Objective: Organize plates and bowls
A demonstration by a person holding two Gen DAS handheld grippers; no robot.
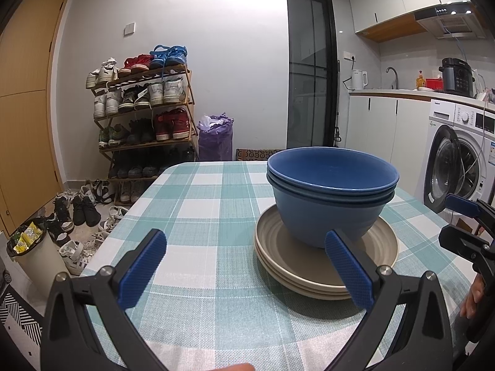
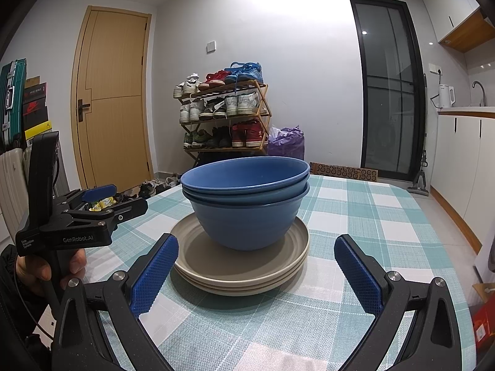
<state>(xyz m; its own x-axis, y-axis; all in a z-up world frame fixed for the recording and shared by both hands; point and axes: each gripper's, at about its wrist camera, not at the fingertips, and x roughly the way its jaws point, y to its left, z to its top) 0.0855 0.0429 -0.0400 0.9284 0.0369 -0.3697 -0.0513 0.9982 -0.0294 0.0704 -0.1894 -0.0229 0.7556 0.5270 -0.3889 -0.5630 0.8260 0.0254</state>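
Both of your grippers are empty. The left gripper (image 1: pixel 246 266) has its fingers (image 1: pixel 145 266) spread wide, short of the stack and to its left. The right gripper (image 2: pixel 256 273) is likewise spread wide, its fingers (image 2: pixel 355 275) flanking the near rim of the stack without touching it.

The stack sits near the middle of the desk (image 2: pixel 371 216), on the checked cloth: blue bowls (image 2: pixel 246 198) nested one in the other, resting on beige plates (image 2: pixel 244 275).

Count: two bowls, read from two distinct rims. Three plates, read from the three edges visible at the near side; a further one beneath cannot be ruled out.

Assessment: the items appear already gathered, so the step in hand is probably to separate the bowls from the plates or to finish.

If you lift the bowls, take both together by the lower bowl's rim, one finger inside and one outside. Close fully before raising. Lift straight up, as the plates may drag or the upper bowl may tip. Keep the other gripper clear, or rest it on the plate rim.
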